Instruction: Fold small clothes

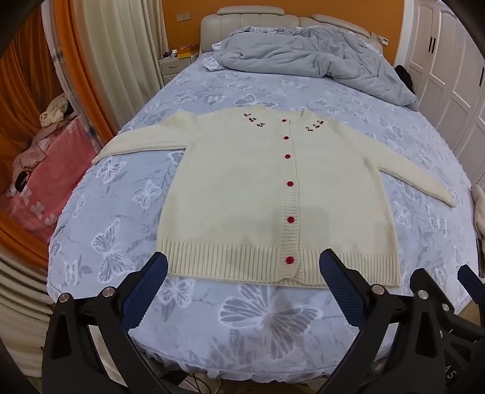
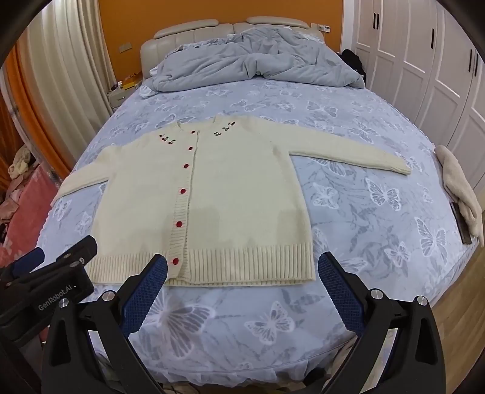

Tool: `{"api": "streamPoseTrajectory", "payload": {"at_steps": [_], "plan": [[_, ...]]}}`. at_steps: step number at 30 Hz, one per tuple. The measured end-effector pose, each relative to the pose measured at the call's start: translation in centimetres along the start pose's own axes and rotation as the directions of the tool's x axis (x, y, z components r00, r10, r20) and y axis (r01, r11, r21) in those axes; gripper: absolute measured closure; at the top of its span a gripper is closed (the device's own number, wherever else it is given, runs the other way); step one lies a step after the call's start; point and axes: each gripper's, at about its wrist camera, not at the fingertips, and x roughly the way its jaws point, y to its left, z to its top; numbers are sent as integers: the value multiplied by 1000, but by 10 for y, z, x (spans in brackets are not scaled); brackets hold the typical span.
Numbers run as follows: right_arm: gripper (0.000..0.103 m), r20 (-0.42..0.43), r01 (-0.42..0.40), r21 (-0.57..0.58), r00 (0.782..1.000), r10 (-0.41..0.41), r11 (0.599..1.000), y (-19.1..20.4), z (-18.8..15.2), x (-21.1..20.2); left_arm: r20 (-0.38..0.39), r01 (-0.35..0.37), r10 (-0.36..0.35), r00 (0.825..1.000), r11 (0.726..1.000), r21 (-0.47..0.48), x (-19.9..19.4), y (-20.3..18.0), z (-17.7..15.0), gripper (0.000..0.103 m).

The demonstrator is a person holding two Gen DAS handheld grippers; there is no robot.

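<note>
Left wrist: cardigan [image 1: 272, 194] collar away.

Bed [image 1: 303, 339] covered by a blue sheet [image 2: 363, 127] printed with butterflies. A grey-blue duvet [image 1: 303, 57] lies crumpled at the head end, against a padded cream headboard [image 2: 194, 30]. Nightstand [image 1: 172, 65] stands left of the bed, bearing small items (too small to identify). Cream curtains [image 1: 121, 39] hang before an orange wall [image 2: 121, 27]. White wardrobe [image 2: 424, 60] runs along the right side. A cream towel [image 2: 460, 191] lies at the bed's right edge. Pink cloth [image 1: 51, 181] lies left of the bed.
</note>
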Motion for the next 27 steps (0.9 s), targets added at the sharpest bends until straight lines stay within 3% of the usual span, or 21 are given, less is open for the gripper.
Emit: {"api": "streamPoseTrajectory", "payload": {"at_steps": [27], "plan": [[5, 7, -15, -4, 1000, 15, 1000, 4, -3, -6, 15, -41, 41, 999, 999, 12, -5, 0, -5, 5]]}}
